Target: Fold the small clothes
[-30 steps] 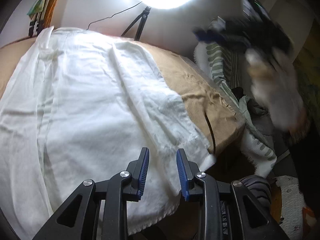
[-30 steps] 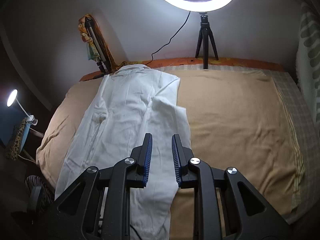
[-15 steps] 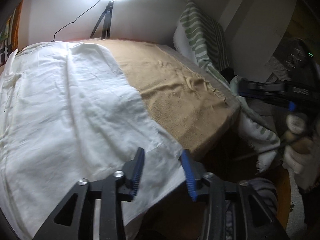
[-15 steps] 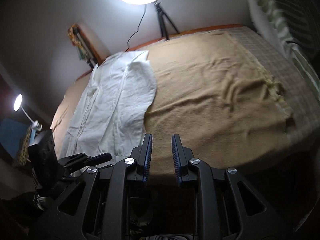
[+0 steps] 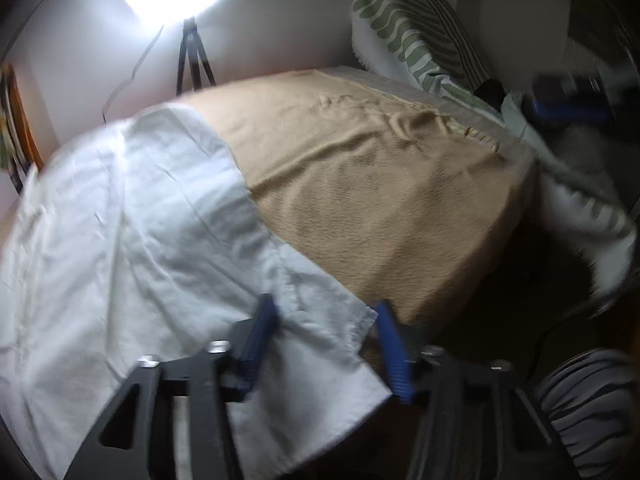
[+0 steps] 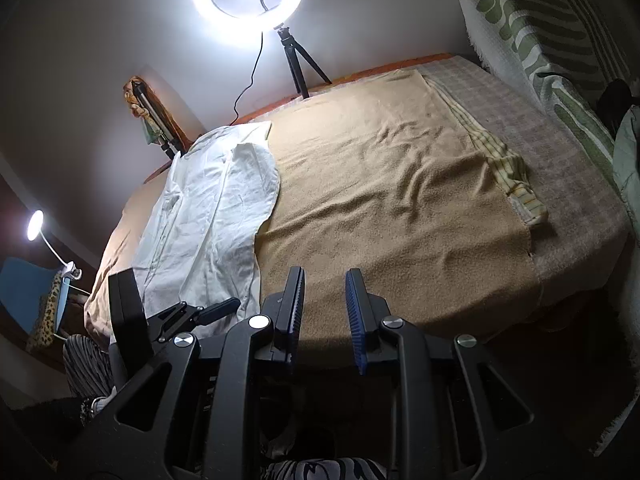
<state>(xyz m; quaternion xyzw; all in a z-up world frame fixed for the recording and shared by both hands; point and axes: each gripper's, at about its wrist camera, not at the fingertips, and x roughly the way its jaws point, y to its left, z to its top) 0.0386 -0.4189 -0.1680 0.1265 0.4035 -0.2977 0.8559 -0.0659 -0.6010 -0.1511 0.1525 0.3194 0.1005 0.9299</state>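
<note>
A white garment [image 5: 152,240] lay spread flat on the left side of the tan blanket [image 5: 380,200] covering the bed, its near corner hanging over the bed's front edge. The left gripper [image 5: 324,320] had its jaws apart on either side of that corner; they had just been closing, pads not yet pressing the cloth. The right gripper [image 6: 324,296] hung over the blanket's near edge, jaws slightly parted and holding nothing, beneath the lit ring light [image 6: 248,0]
</note>
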